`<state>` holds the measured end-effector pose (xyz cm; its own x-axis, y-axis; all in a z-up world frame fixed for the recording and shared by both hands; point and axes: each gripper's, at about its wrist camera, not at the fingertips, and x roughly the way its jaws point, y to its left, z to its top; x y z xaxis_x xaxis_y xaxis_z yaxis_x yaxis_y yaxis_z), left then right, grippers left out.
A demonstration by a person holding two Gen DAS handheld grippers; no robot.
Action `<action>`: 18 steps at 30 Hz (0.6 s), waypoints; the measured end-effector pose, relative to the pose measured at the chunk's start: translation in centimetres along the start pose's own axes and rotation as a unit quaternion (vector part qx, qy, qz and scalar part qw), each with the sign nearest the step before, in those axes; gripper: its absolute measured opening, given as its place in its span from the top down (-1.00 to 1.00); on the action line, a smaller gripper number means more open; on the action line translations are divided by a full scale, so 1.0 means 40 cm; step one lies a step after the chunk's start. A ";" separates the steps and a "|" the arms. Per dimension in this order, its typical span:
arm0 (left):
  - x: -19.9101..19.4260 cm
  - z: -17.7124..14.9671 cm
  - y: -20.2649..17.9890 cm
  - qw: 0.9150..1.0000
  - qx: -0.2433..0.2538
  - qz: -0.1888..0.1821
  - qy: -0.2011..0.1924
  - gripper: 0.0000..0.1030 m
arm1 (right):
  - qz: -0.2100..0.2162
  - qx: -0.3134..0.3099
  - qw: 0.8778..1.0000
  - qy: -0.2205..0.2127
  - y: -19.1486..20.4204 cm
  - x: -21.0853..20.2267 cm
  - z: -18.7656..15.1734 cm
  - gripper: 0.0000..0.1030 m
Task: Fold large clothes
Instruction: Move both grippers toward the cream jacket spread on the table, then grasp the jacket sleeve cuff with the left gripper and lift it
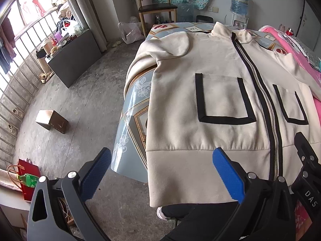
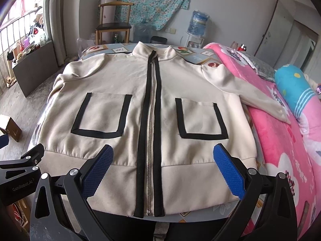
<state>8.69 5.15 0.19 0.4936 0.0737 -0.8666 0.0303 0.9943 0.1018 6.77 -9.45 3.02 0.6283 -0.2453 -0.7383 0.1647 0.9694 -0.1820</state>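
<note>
We see the cream jacket (image 2: pixel 160 104) flat, zipped, ahead of both grippers. Left gripper (image 1: pixel 160 170) and right gripper (image 2: pixel 162 164) gape wide, holding nothing. Risk: left sleeve (image 1: pixel 138 64) hanging off the table (image 1: pixel 128 120) drags everything sideways.

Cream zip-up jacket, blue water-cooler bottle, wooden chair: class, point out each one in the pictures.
Cream zip-up jacket (image 2: pixel 140 118): right wrist view, on its front panel.
Blue water-cooler bottle (image 2: pixel 198 23): right wrist view, mid-body.
Wooden chair (image 1: pixel 157 7): left wrist view, dark seat.
</note>
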 end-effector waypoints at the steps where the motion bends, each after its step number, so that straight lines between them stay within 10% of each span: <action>1: 0.000 0.000 0.001 1.000 -0.001 0.000 0.000 -0.92 | 0.000 -0.001 1.000 0.000 0.003 0.000 0.000 -0.87; 18: 0.010 -0.003 0.034 1.000 -0.014 0.002 0.002 -0.92 | 0.004 -0.011 1.000 -0.005 0.032 0.000 0.013 -0.87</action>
<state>8.80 6.55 -0.07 0.4900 0.0770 -0.8683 0.0042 0.9959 0.0907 7.38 -8.19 3.14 0.6376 -0.2376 -0.7328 0.1423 0.9712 -0.1911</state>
